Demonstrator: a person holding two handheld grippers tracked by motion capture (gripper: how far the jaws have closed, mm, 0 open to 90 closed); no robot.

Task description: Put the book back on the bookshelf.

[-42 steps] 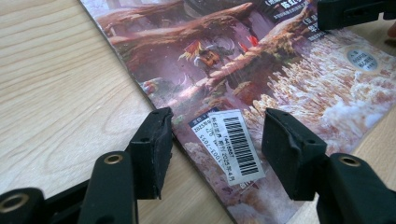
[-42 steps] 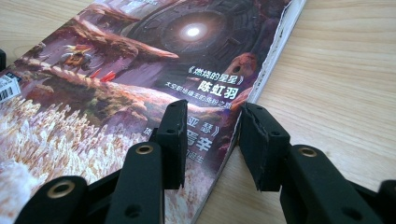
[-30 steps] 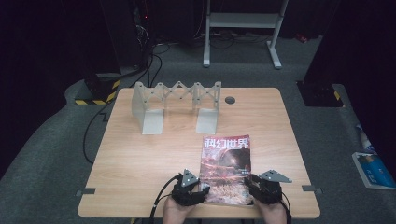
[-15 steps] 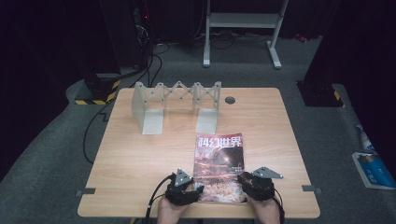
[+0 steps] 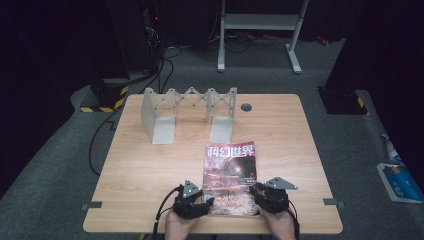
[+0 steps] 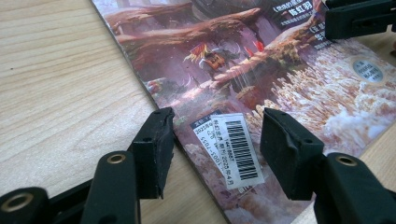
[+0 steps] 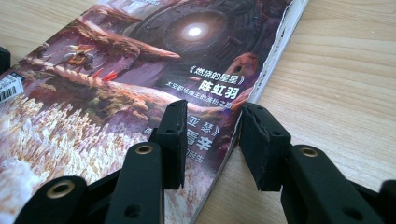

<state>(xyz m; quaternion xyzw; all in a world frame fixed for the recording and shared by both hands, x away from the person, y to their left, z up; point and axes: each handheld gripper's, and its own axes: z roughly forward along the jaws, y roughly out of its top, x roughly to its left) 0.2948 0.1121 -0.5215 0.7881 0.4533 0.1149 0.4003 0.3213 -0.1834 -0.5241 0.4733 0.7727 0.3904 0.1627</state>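
A magazine [image 5: 230,179] with a dark reddish illustrated cover lies flat on the wooden bench [image 5: 150,170], at about six o'clock on its top and close to the near edge, its white title pointing toward twelve o'clock. The left tool [image 5: 200,202] sits at the magazine's lower left corner, at about seven o'clock from the cover's middle, and the right tool [image 5: 256,192] sits at its lower right edge, at about five o'clock. In the left gripper view the left tool [image 6: 215,140] has its jaws apart and straddling the magazine's [image 6: 261,60] edge: one jaw stands over bare wood, the other over the cover, with a white barcode sticker [image 6: 236,149] between them, and neither pad presses on the paper. In the right gripper view the right tool [image 7: 212,135] is likewise spread open across the opposite edge of the magazine [image 7: 116,79], one jaw above the printed cover and the other above the bench [image 7: 336,70], with nothing clamped. Farther back on the bench, at about eleven o'clock from the magazine, stands a pale grey expanding rack [image 5: 187,107] with a zigzag top, well apart from the magazine. A small dark round hole [image 5: 246,107] sits in the bench just beside the rack's right end.
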